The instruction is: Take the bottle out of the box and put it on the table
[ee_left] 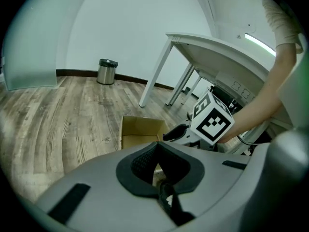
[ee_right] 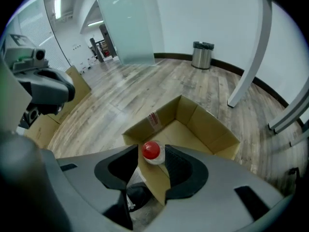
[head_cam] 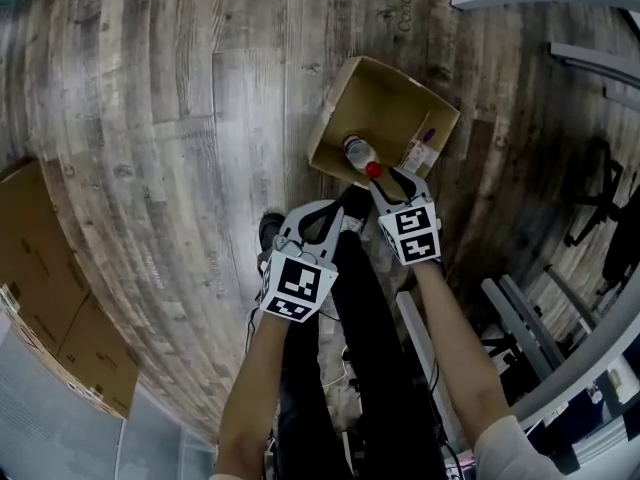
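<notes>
An open cardboard box (head_cam: pixel 335 118) stands on the wooden floor. A clear bottle (head_cam: pixel 358 151) with a red cap (ee_right: pixel 151 150) stands inside it against the near wall. My right gripper (head_cam: pixel 398 175) points steeply down over that wall and is open. The cap sits between its pads (ee_right: pixel 181 166), and I see no squeeze on it. My left gripper (head_cam: pixel 325 208) hangs lower left of the box with its pads together and nothing in them. From the left gripper view (ee_left: pixel 157 146) the box (ee_left: pixel 140 129) lies ahead, with the right gripper's marker cube (ee_left: pixel 212 120) beside it.
A small white item with a purple top (head_cam: pixel 422 148) lies in the box's right corner. Flat cardboard boxes (head_cam: pixel 40 268) sit at the left. A white table (ee_left: pixel 217 52) stands beyond the box, and a metal bin (ee_right: pixel 203 55) by the wall. The person's dark trouser legs (head_cam: pixel 340 368) are below the grippers.
</notes>
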### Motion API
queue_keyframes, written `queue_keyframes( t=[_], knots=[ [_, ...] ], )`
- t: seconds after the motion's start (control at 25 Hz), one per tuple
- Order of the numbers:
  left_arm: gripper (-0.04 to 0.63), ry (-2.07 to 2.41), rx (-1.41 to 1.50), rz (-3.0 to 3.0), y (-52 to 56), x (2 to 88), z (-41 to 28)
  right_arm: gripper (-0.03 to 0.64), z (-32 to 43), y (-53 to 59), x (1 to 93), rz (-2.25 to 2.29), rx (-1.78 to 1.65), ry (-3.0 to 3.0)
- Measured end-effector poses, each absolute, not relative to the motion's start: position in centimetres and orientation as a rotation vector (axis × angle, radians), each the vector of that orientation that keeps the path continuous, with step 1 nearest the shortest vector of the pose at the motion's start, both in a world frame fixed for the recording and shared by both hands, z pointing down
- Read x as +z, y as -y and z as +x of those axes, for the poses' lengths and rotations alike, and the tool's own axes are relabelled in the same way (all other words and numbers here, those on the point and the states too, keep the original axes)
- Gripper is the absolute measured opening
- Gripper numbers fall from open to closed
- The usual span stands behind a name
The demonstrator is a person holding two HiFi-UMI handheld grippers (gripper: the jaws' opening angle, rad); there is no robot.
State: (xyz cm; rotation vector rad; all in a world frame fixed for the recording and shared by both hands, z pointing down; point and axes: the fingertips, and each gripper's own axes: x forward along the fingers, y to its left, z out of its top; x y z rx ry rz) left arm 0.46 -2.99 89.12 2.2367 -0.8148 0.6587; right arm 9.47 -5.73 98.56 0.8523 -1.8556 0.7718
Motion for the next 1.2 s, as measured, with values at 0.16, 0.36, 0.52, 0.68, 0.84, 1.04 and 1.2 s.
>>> queue_keyframes(
  t=[0.16, 0.36, 0.52, 0.68, 0.84, 1.04, 1.2],
  knots=[
    [0.014, 0.865, 0.617, 2.238, 4.4, 89.4, 0.5, 0.215, 8.3, 6.3, 100.1, 0.815, 0.718, 1.838],
    [0.014, 0.905, 0.594, 2.204, 4.7, 90.4, -0.7, 0.215, 7.8, 6.4, 102.2, 0.73, 0.616, 1.808],
    [0.014, 0.923, 0.59, 2.215, 5.1, 90.4, -1.7, 0.184, 7.4, 6.6, 102.6, 0.71, 0.562, 1.8],
    [0.014, 0.937, 0.58, 2.194, 4.7, 90.4, -2.5, 0.183, 7.3, 6.1, 102.6, 0.719, 0.559, 1.789],
    [0.014, 0.933, 0.574, 2.188, 4.3, 89.7, -2.8, 0.181, 7.7, 5.5, 102.4, 0.75, 0.588, 1.76],
    [0.014, 0.914, 0.583, 2.223, 4.5, 88.1, -3.2, 0.181, 8.1, 5.4, 100.6, 0.806, 0.608, 1.744],
    [0.014, 0.906, 0.593, 2.243, 4.8, 86.7, -3.7, 0.181, 8.5, 5.4, 98.7, 0.852, 0.623, 1.744]
  ],
)
